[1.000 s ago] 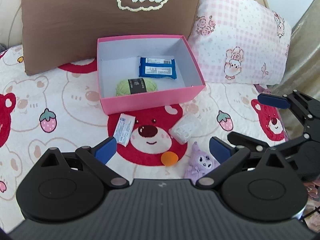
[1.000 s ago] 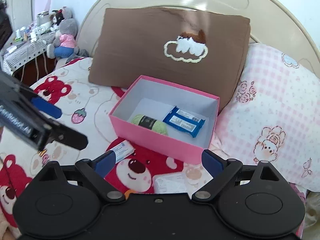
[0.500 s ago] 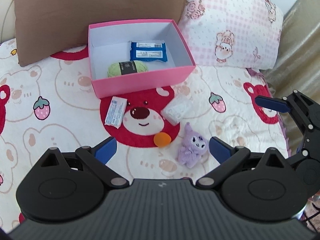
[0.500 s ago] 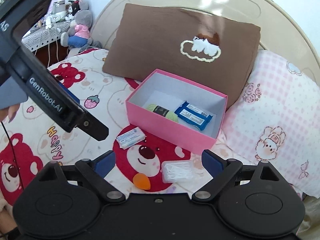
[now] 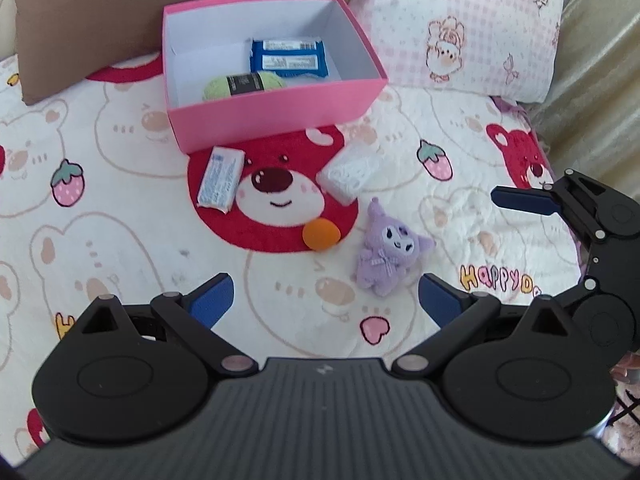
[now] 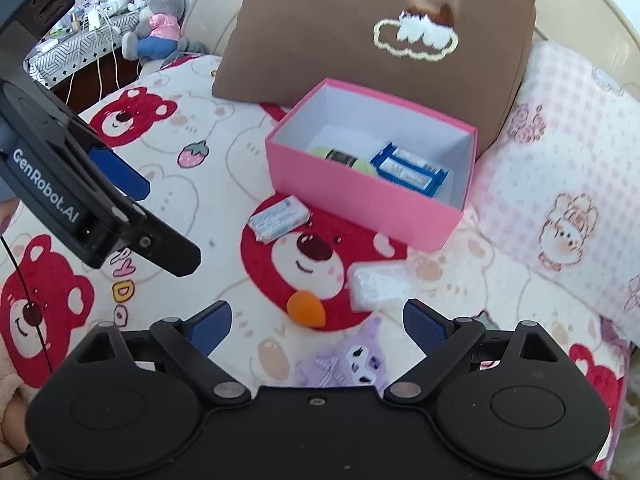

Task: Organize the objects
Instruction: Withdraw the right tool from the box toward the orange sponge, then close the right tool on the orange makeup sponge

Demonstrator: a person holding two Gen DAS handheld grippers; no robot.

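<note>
Plush [image 6: 352, 358] between open right tongs [image 6: 316, 326] (untouched), bedspread [image 6: 224, 184].

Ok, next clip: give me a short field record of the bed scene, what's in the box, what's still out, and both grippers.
container: open pink cardboard box on the bear-print bedspread
in box: green yarn skein; blue snack packet
still out: white-blue wrapped packet; clear plastic pack; orange egg-shaped sponge; purple plush toy
left gripper: open, empty, above the bedspread near the plush
right gripper: open, empty, over the sponge and plush
behind box: brown cushion; pink checked pillow
</note>
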